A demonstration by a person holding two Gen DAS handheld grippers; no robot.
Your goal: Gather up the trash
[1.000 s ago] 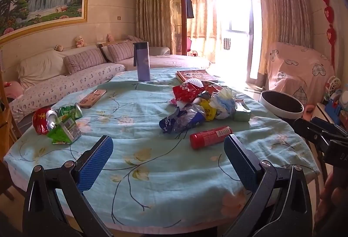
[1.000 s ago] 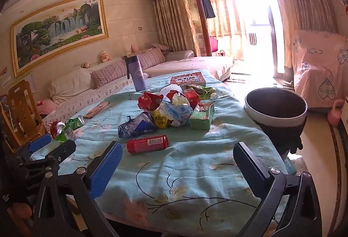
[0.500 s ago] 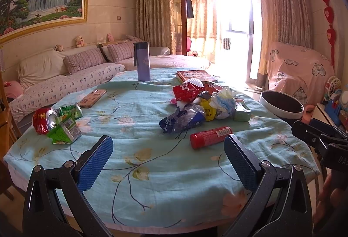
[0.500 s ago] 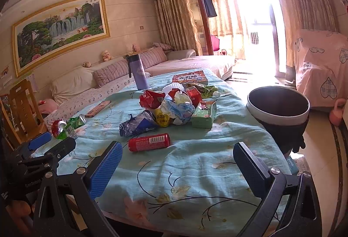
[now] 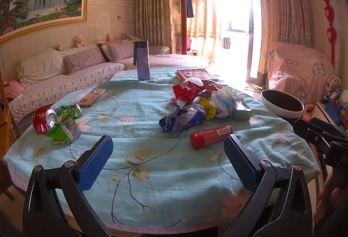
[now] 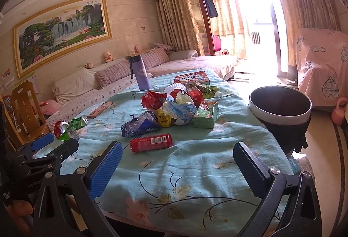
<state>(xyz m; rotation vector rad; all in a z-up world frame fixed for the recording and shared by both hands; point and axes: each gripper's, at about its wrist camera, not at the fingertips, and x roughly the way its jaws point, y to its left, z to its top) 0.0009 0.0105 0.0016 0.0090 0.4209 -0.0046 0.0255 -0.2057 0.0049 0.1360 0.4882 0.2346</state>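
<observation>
A pile of wrappers and crumpled bags (image 5: 202, 102) (image 6: 174, 106) lies mid-table on the blue flowered cloth (image 5: 152, 163). A red can (image 5: 211, 136) (image 6: 151, 142) lies on its side in front of the pile. A green carton (image 6: 205, 114) sits at the pile's right. Crushed cans and a green carton (image 5: 56, 119) (image 6: 69, 127) lie at the left edge. A dark bin with a white rim (image 5: 281, 103) (image 6: 280, 106) stands beside the table's right side. My left gripper (image 5: 167, 156) and right gripper (image 6: 176, 161) are both open and empty over the near edge.
A purple flask (image 5: 142, 61) (image 6: 140, 74), a phone (image 5: 92, 96) and a flat box (image 5: 195, 74) (image 6: 191, 78) stand farther back. A wooden chair (image 6: 24, 111) is at the left. A sofa runs behind the table.
The right gripper has drifted slightly forward and right; the bin and trash sit a little lower and nearer in its view. The left gripper has barely moved.
</observation>
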